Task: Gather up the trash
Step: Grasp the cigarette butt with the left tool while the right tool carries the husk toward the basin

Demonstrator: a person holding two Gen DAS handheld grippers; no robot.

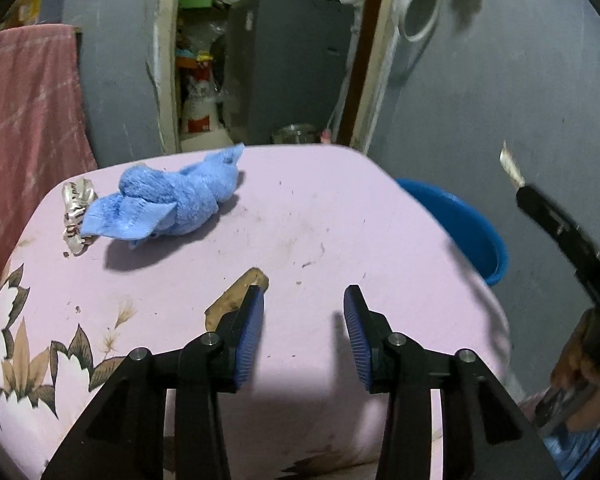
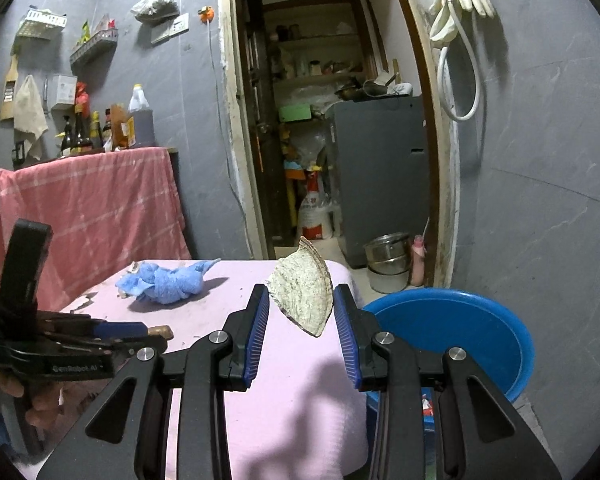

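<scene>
The right tongs (image 2: 301,292) pinch a thin, speckled, fan-shaped scrap (image 2: 300,296) between their blue pads. It hangs in the air just left of the blue tub (image 2: 440,294) in the right wrist view, seemingly over the counter's (image 1: 320,220) near corner, not over the tub's mouth. The left tongs (image 1: 304,296) are spread and hold nothing, hovering over the counter well left of the tub.

The main risk is letting go too early. If the scrap is not yet above the tub's opening, it would likely land back on the counter or slip down between the counter and the tub's wall. It looks light and flat, so it may also flutter sideways as it falls. The pads seem to catch only its two side edges, so a bump or quick swing could twist it loose. A hard squeeze might crack or fold it.

The scrap stands nearly upright. Its long axis runs from a narrow tip at the top, leaning slightly away from the camera, down to the rounded lower edge nearest the tub. From the left wrist view it shows edge-on, a thin sliver poking up from the tongs' tips.

Farther from the tub, a blue cloth (image 1: 172,200) and a crumpled wrapper (image 1: 76,216) still lie on the counter.
</scene>
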